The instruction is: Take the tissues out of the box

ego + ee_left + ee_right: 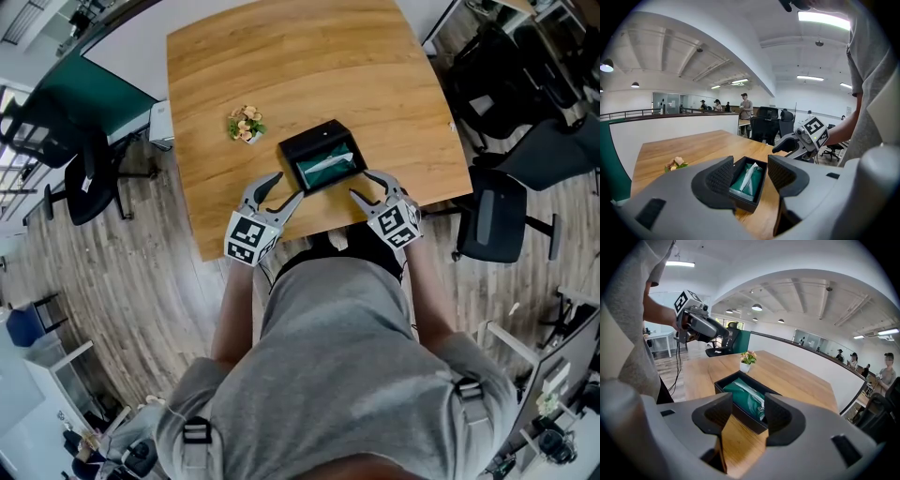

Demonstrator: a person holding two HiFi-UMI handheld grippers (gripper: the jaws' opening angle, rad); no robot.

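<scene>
A black open-topped box point(308, 142) stands near the front edge of the wooden table point(300, 66). A green tissue pack point(328, 168) with a white tissue showing at its slit lies inside. My left gripper point(287, 186) is open just in front of the box's left corner. My right gripper point(361, 185) is open at its right corner. In the left gripper view the box point(744, 203) and pack point(746, 180) sit between my open left gripper's point(751, 174) jaws, a little ahead. In the right gripper view the box point(745, 418) and pack point(742, 393) lie just beyond my open right gripper point(749, 411).
A small pot of flowers point(246, 124) stands on the table left of the box. Black office chairs stand to the right point(497, 217) and left point(89, 180) of the table. The person's body is close against the table's front edge.
</scene>
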